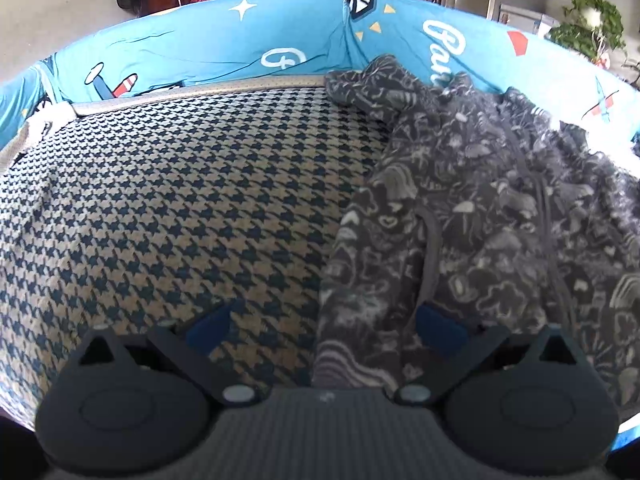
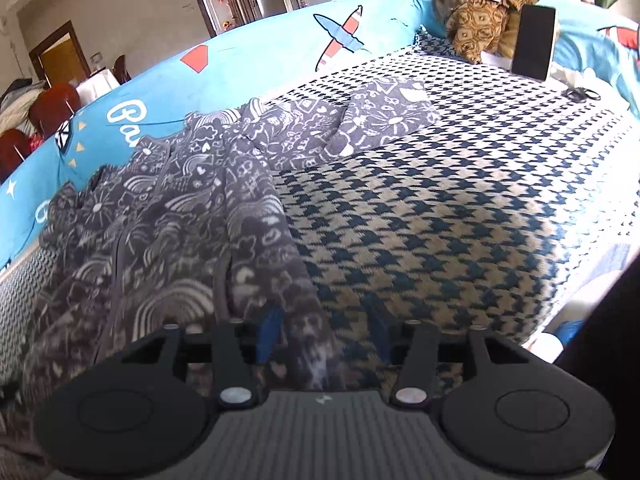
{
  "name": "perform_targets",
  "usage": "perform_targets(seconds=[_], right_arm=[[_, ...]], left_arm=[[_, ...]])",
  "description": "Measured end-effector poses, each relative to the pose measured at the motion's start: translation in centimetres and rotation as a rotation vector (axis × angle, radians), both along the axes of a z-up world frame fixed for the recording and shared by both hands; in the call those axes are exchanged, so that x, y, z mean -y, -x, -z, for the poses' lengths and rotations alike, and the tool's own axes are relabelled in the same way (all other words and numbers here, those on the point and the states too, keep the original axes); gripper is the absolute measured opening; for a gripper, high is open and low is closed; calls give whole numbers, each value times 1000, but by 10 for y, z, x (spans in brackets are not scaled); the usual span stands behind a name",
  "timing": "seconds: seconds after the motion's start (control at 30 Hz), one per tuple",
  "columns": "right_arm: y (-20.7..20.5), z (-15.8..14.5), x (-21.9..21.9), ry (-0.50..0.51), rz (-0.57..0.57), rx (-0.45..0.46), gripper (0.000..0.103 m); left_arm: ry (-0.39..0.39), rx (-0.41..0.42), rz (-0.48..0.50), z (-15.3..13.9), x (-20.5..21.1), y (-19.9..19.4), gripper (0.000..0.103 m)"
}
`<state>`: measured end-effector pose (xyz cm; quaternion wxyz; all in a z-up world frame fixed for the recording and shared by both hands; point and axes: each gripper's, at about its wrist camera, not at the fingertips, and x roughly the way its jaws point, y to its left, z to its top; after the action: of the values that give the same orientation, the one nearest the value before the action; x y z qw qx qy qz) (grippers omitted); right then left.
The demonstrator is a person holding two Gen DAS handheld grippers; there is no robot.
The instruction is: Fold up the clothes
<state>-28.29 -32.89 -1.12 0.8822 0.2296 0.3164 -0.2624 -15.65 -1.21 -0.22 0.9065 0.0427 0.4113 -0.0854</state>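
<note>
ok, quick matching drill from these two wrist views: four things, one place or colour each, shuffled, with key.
Things:
1. patterned grey garment
2. houndstooth blanket
3. smartphone
4. scissors

Places or colours:
A. propped upright at the far end
B. lying flat near the far right edge of the blanket
C. blue and beige, covering the surface
D. spread out along the blue cartoon-print sheet

Pairs: 1-D, 2-C, 3-A, 4-B
</note>
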Motion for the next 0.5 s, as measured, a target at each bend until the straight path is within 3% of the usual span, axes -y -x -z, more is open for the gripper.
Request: perform_targets(seconds=[0.1, 0.17, 0.2, 0.23, 0.33, 0.43, 0.5], right_arm=[[-13, 7, -1, 7, -28, -19, 51], [-18, 10, -6, 53, -40, -40, 31], [-19, 9, -8, 65, -60, -35, 16], [-18, 9, -8, 61, -60, -31, 10], [-13, 6, -10, 106, -35, -47, 5], [-6, 2, -15, 137, 1, -52, 4], [-2, 1, -15, 158, 25, -60, 4]], left_arm=[[-31, -20, -22, 5, -1, -3, 103], [-43, -25, -31, 7, -2, -4, 103], [-47, -25, -36, 7, -3, -4, 103], [-49, -23, -41, 7, -3, -4, 103], [-47, -12, -54, 6, -4, -3, 103], [15, 13, -37, -1, -7, 0, 103], [-1, 14, -36, 0, -5, -1, 103]])
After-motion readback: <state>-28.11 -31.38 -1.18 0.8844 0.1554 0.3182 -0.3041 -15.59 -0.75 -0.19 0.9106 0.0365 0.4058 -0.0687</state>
